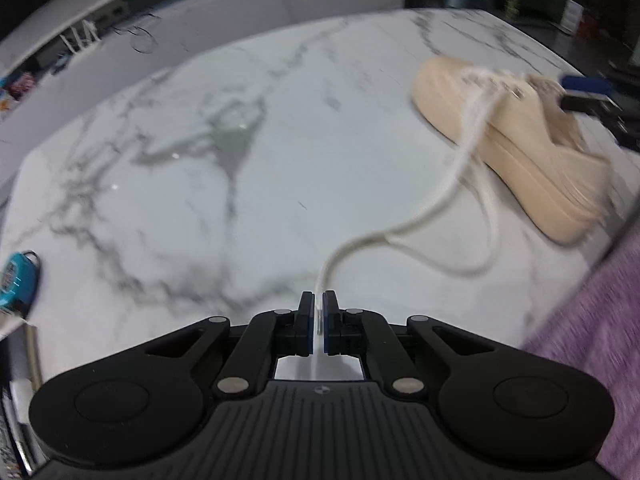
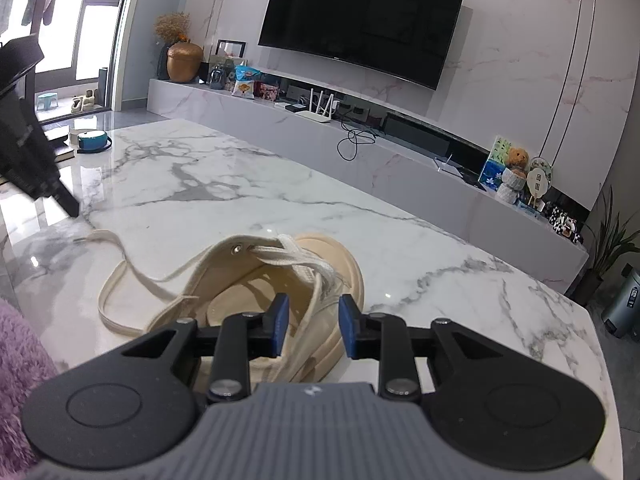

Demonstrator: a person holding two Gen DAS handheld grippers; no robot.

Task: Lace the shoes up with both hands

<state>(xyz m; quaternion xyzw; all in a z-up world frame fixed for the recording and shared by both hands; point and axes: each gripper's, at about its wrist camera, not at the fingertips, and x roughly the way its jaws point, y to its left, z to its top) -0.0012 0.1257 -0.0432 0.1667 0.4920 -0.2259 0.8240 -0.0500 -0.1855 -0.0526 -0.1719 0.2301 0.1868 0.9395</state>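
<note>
A cream canvas shoe (image 1: 516, 136) lies on the marble table (image 1: 200, 168) at the right of the left wrist view. A white lace (image 1: 444, 196) runs from its eyelets down to my left gripper (image 1: 319, 312), which is shut on the lace end. In the right wrist view the same shoe (image 2: 256, 280) sits right in front of my right gripper (image 2: 313, 320), heel toward me. That gripper is open, its blue pads (image 2: 281, 320) astride the shoe's right side and a strand of lace. A loose lace loop (image 2: 120, 280) trails left toward the left gripper (image 2: 32, 160).
A teal tape measure (image 1: 18, 276) sits at the table's left edge, seen far left as a teal tape measure (image 2: 93, 140) from the right wrist. Purple fuzzy fabric (image 1: 592, 340) borders the near right side. A TV console (image 2: 360, 148) stands beyond the table.
</note>
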